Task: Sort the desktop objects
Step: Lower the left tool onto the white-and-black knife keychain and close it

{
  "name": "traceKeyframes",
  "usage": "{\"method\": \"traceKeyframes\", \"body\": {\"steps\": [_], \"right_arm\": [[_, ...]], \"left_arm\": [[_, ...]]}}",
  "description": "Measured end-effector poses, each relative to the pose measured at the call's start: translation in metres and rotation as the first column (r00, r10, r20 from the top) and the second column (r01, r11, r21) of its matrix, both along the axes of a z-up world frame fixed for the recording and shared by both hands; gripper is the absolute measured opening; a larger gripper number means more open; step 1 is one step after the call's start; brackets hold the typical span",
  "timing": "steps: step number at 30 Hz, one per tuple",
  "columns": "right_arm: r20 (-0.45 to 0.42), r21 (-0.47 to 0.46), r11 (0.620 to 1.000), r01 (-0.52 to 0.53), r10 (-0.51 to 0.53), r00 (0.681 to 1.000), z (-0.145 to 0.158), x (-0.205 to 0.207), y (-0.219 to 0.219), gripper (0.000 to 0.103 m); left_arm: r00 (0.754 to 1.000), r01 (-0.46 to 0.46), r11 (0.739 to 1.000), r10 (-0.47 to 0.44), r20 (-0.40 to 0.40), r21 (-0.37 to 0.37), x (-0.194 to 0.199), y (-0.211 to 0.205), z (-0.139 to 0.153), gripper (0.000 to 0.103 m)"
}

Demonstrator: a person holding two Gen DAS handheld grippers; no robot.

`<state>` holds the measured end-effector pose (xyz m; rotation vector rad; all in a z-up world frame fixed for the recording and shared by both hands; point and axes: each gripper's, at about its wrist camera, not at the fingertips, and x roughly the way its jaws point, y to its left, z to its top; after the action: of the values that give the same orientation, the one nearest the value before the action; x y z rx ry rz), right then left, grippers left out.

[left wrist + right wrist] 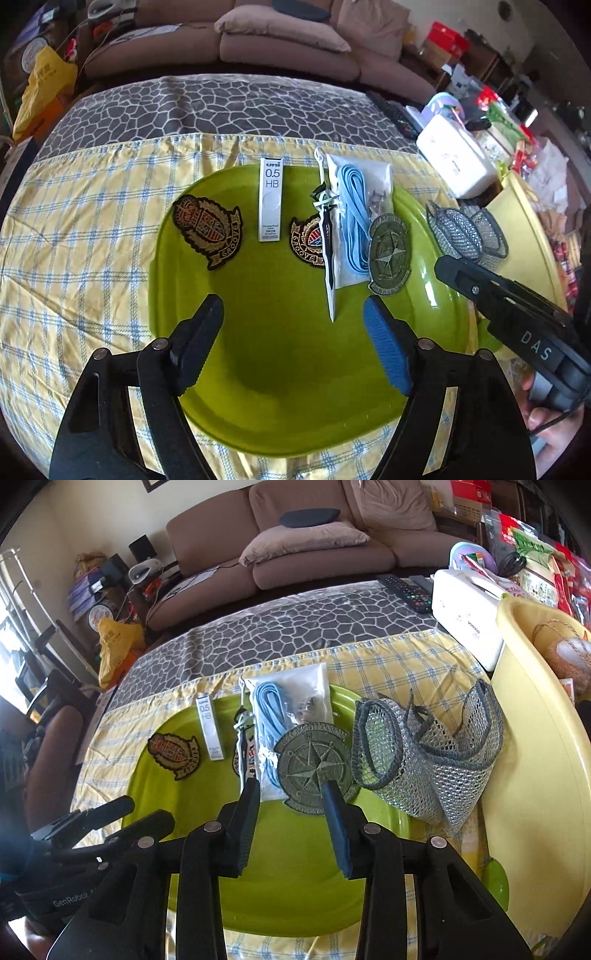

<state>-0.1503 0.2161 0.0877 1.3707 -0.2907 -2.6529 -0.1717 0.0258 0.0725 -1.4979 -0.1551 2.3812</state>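
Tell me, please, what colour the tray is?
Lime green tray, clearest in the left wrist view.

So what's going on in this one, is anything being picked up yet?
Not yet. A person holds two grippers over a lime-green plastic tray on a yellow checked cloth. The left hand-held gripper hangs open above bare tray, holding nothing. The right hand-held gripper is open, fingers straddling the round olive compass-star patch. The grey mesh pouch lies beside the tray.

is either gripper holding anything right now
No. The left gripper and right gripper are both open and empty above the green tray.
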Motion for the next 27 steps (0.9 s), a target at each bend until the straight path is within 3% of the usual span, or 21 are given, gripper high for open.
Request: {"method": "traceKeyframes", "body": {"steps": [6,14,16,19,21,24,27], "right_arm": [[0.026,0.003,1.0,-0.012,0.012,1.0,-0.007,-0.011,0.007,0.036],[0.035,-0.028,0.999,-0.03,0.031,0.999,-0.007,-0.012,0.015,0.036],[0.037,-0.033,0.999,-0.029,0.03,0.999,-0.008,-0.012,0.018,0.036],[0.044,-0.042,0.999,-0.028,0.03,0.999,-0.009,-0.012,0.022,0.036],[0.044,-0.046,0.999,-0.026,0.028,0.999,-0.009,-0.012,0.024,0.036],[0.04,-0.058,0.998,-0.021,0.023,0.999,-0.007,-0.012,0.027,0.036],[0.034,-0.084,0.996,-0.019,0.022,0.999,-0.004,-0.011,0.029,0.036]], "left_arm": [[0.998,0.035,0.999,-0.033,0.059,-0.031,-0.037,0.029,-0.018,0.065],[0.992,0.033,0.999,-0.031,0.126,-0.017,-0.058,0.041,-0.045,0.065],[0.989,0.032,0.999,-0.031,0.142,-0.006,-0.06,0.042,-0.05,0.057],[0.989,0.033,0.999,-0.034,0.14,0.014,-0.061,0.041,-0.052,0.037],[0.985,0.031,0.997,-0.041,0.168,0.066,-0.064,0.038,-0.054,0.012],[0.99,0.014,0.997,-0.024,0.142,0.07,-0.063,0.033,-0.048,0.004],[0.994,-0.004,0.995,-0.007,0.112,0.097,-0.059,0.023,-0.035,0.004]]}}
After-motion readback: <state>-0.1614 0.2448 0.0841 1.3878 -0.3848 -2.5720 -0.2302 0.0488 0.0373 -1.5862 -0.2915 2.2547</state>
